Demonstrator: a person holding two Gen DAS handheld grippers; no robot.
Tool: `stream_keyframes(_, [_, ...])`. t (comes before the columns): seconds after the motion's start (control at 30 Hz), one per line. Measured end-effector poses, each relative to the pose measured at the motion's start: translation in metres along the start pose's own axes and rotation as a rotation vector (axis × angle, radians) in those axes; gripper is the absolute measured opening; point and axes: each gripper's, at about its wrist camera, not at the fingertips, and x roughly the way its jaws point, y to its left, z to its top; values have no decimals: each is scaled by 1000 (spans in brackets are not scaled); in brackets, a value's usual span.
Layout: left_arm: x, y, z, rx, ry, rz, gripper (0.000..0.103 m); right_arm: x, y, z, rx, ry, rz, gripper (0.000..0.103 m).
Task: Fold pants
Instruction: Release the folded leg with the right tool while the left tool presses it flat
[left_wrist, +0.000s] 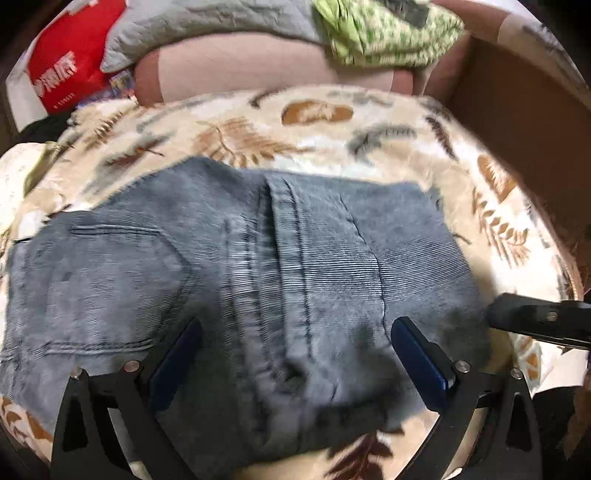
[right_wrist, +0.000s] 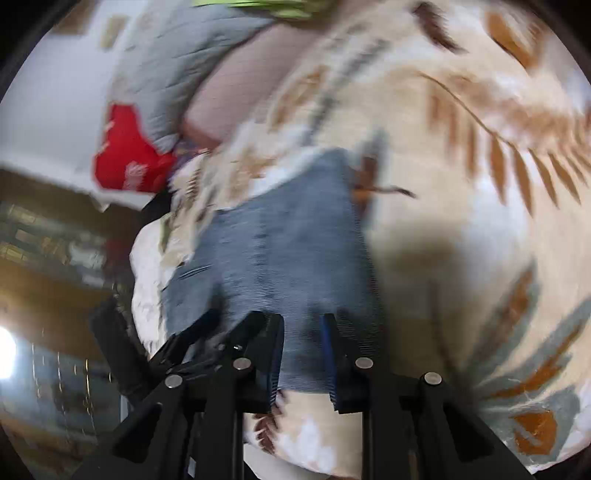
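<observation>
Grey corduroy pants (left_wrist: 258, 280) on the leaf-print blanket (left_wrist: 332, 140): left tongs (left_wrist: 295, 332) spread wide above them; right tongs (right_wrist: 303, 321) clamp their edge.

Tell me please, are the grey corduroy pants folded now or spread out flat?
Folded, at least partly. In the left wrist view the corduroy pants form a compact block on the leaf-print blanket, no long legs extending. How many layers: cannot tell.

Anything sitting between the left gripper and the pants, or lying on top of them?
Nothing visible. The left gripper hangs open directly over the grey pants with no object between. The pants lie on the leaf-print blanket with nothing on top; the right gripper is at their right edge, fabric between its fingers.
</observation>
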Motion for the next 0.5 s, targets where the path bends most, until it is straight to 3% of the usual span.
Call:
stream_keyframes(0.07, [3, 5, -5, -10, 17, -1, 102, 19, -9, -5, 4, 34, -62, 29])
stream_keyframes(0.1, [14, 7, -8, -10, 72, -3, 102, 31, -20, -6, 26, 79, -92, 31])
stream_keyframes(0.13, [21, 9, -9, -5, 108, 5, 102, 32, -28, -7, 61, 60, -55, 30])
stream_keyframes(0.2, [13, 15, -10, -16, 75, -15, 102, 20, -20, 0, 80, 49, -45, 30])
stream_keyframes(0.33, [-26, 33, -8, -91, -18, -57, 102, 4, 17, 17, -42, 0, -65, 30])
stream_keyframes(0.5, [-56, 66, -14, -142, -73, 40, 102, 29, 37, 52, -74, 0, -19, 30])
